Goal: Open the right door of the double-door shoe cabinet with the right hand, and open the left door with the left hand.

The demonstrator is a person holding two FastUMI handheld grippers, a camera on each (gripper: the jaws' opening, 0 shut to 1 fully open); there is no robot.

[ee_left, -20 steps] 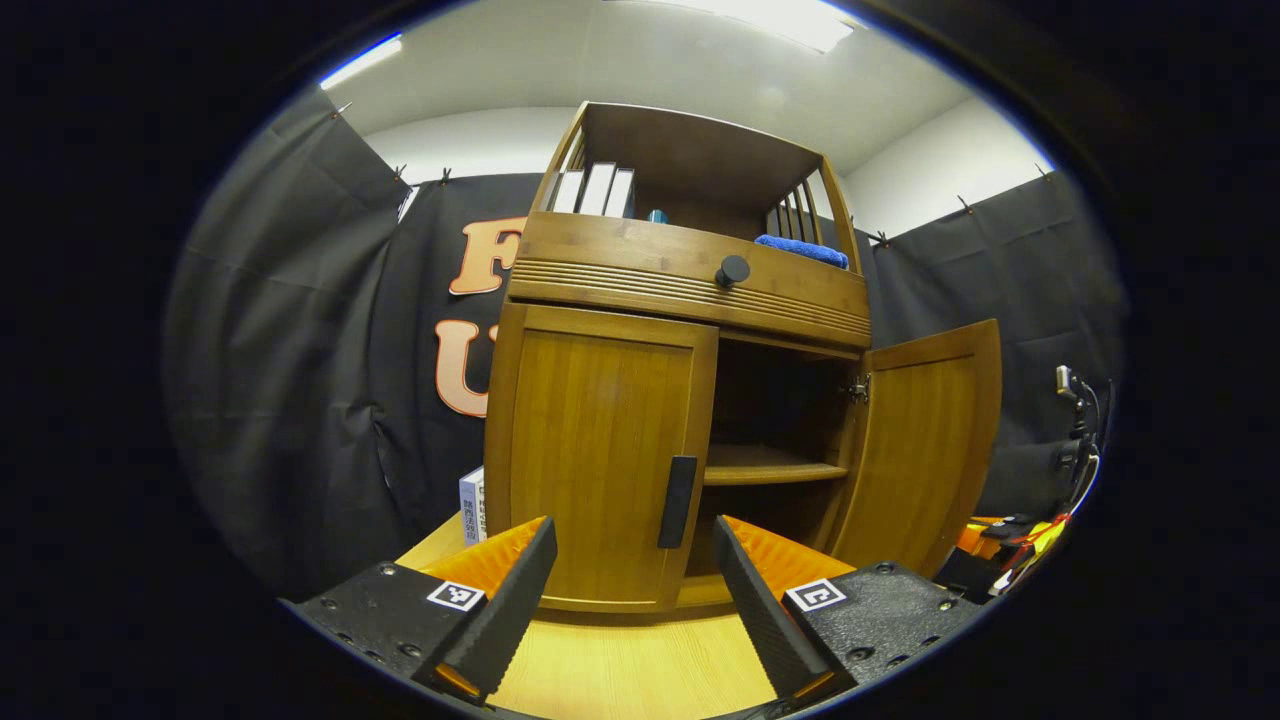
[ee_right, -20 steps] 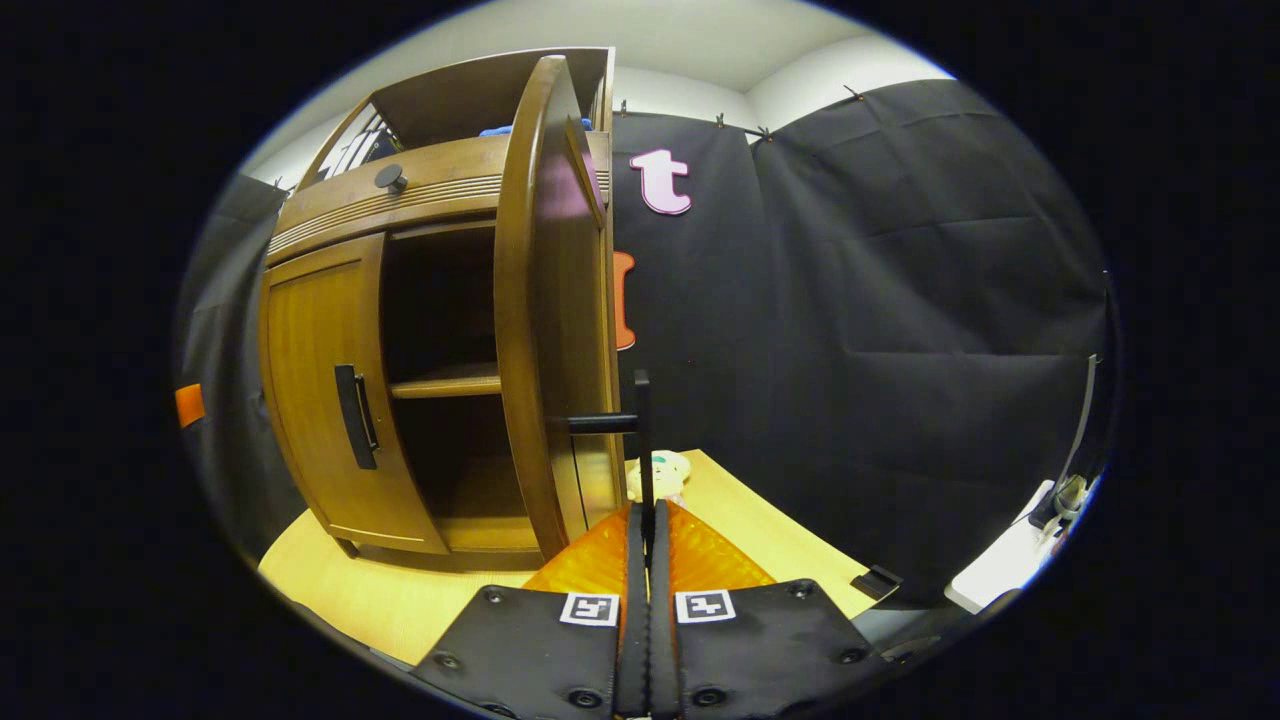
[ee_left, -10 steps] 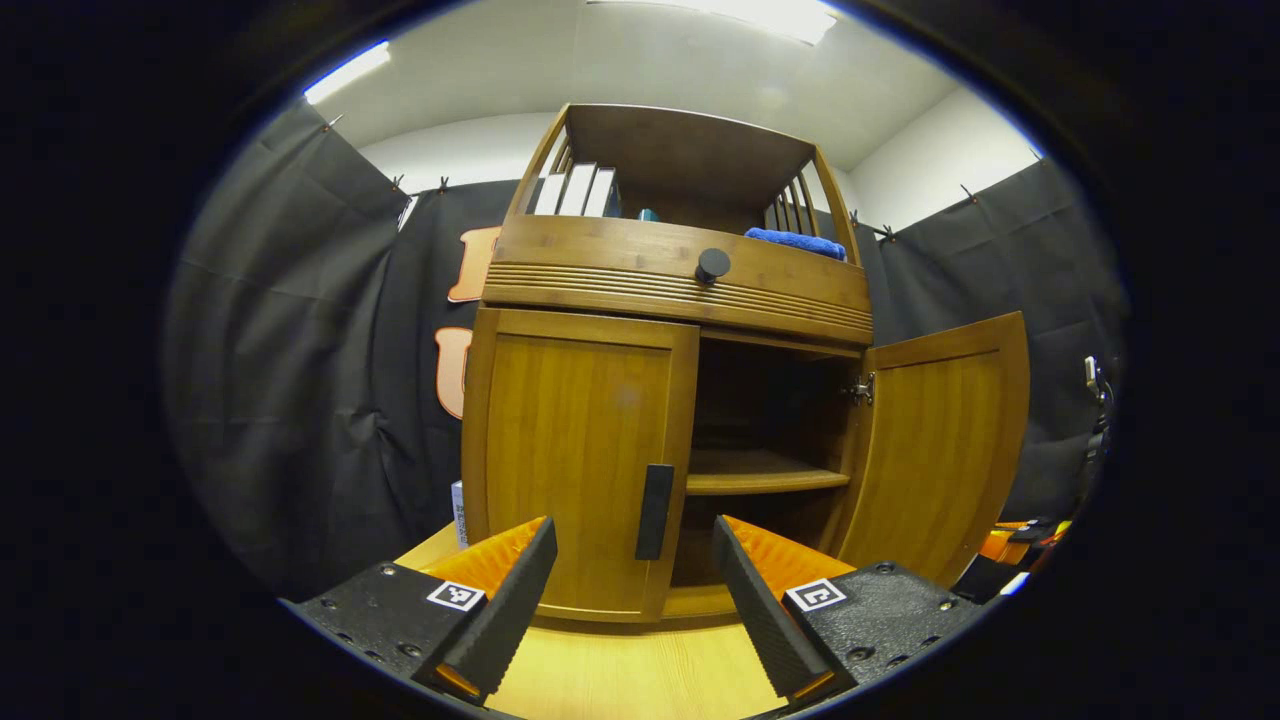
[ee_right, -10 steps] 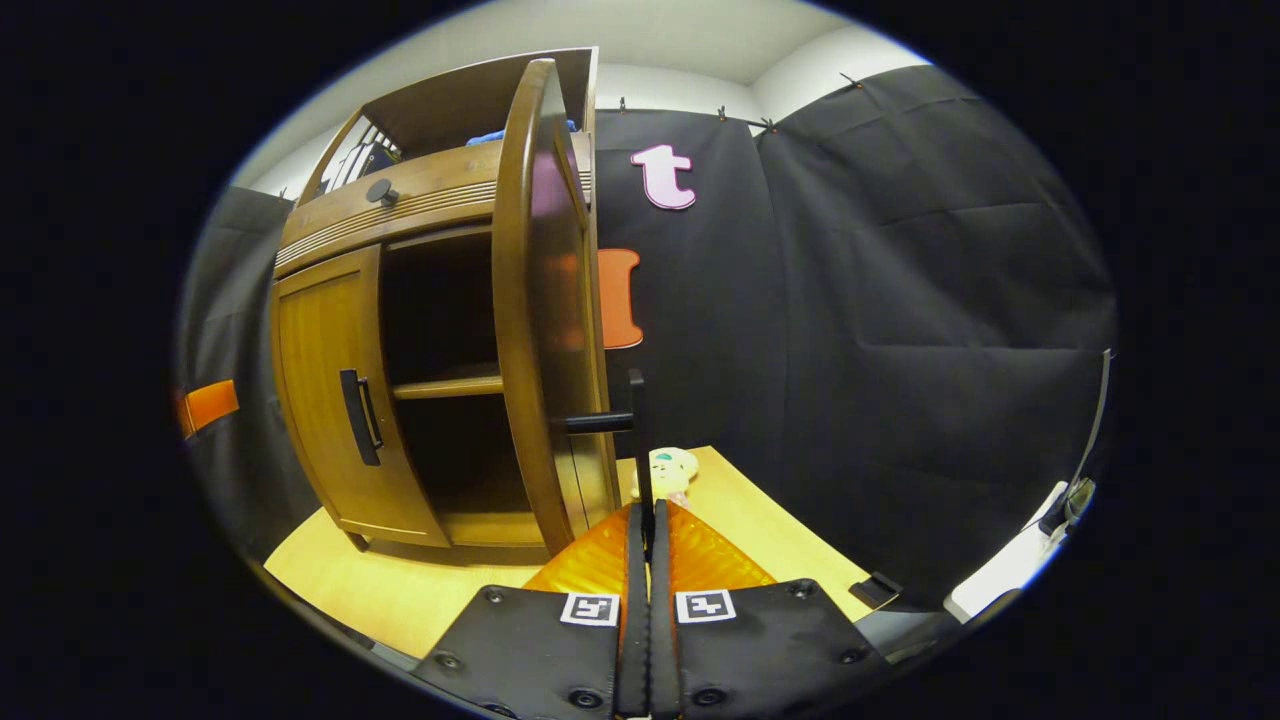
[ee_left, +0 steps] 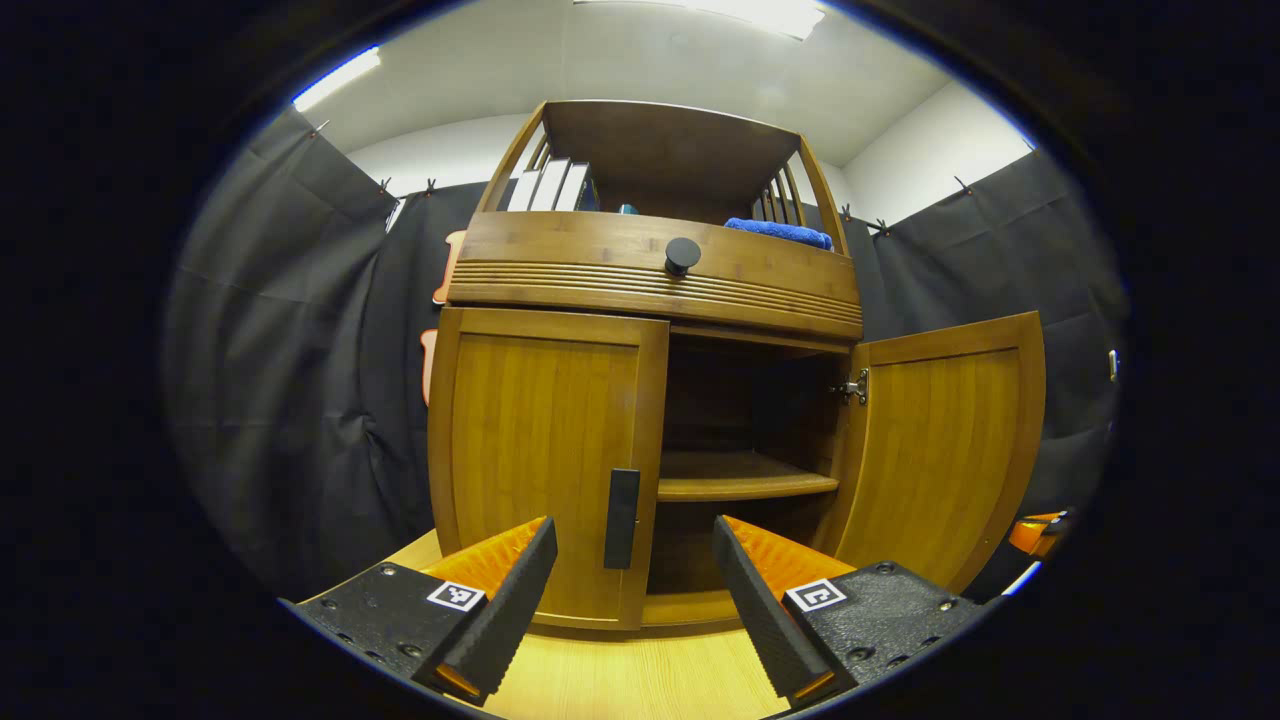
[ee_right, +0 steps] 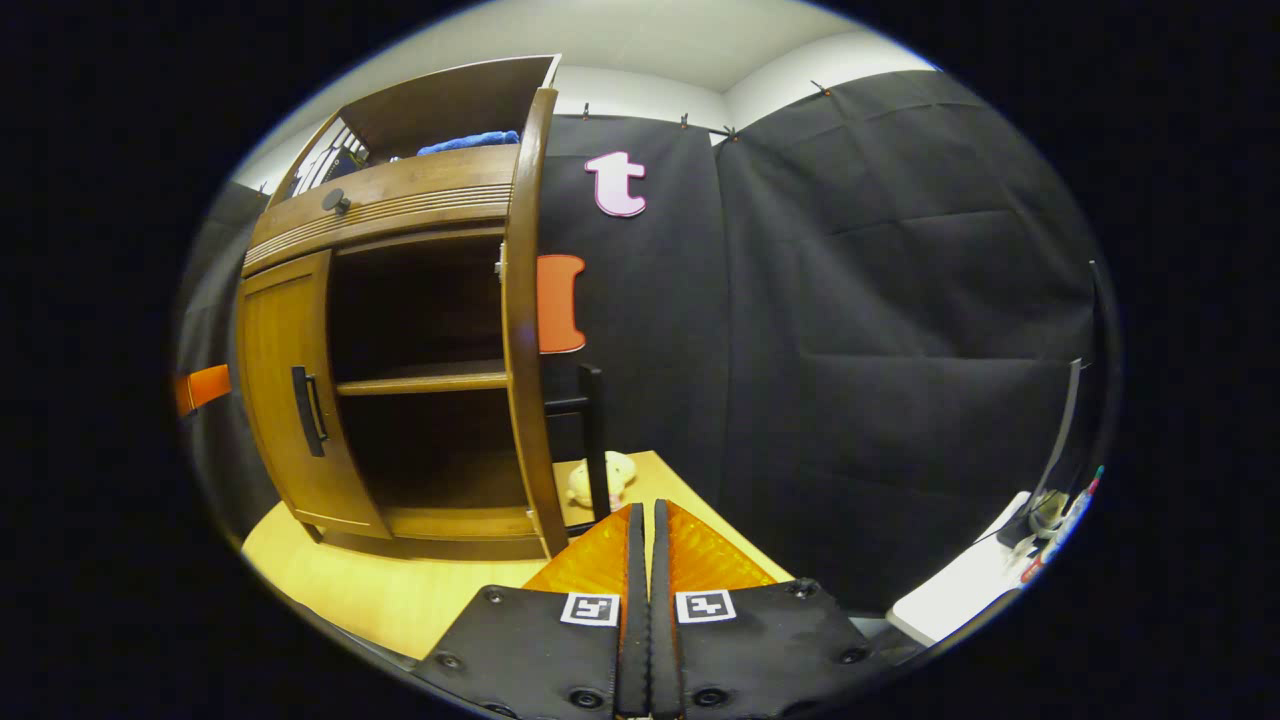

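The wooden shoe cabinet (ee_left: 650,275) stands on a light table. Its left door (ee_left: 540,450) is closed, with a dark vertical handle (ee_left: 621,518). My left gripper (ee_left: 633,528) is open just in front of that handle, one finger on each side and neither touching it. The right door (ee_left: 940,450) stands wide open, edge-on in the right gripper view (ee_right: 522,350). Its handle (ee_right: 594,430) sits just left of my right gripper (ee_right: 642,508), which is shut with nothing between its fingers.
Above the doors is a drawer with a round knob (ee_left: 682,255). Books (ee_left: 548,185) and a blue cloth (ee_left: 778,232) lie on top. Inside is a bare shelf (ee_left: 740,485). A small plush toy (ee_right: 612,478) lies on the table (ee_right: 400,590) behind the open door.
The right door swung wider, and its handle is no longer between the right fingers but just left of them. The left gripper moved closer, lining up on the left door's handle.
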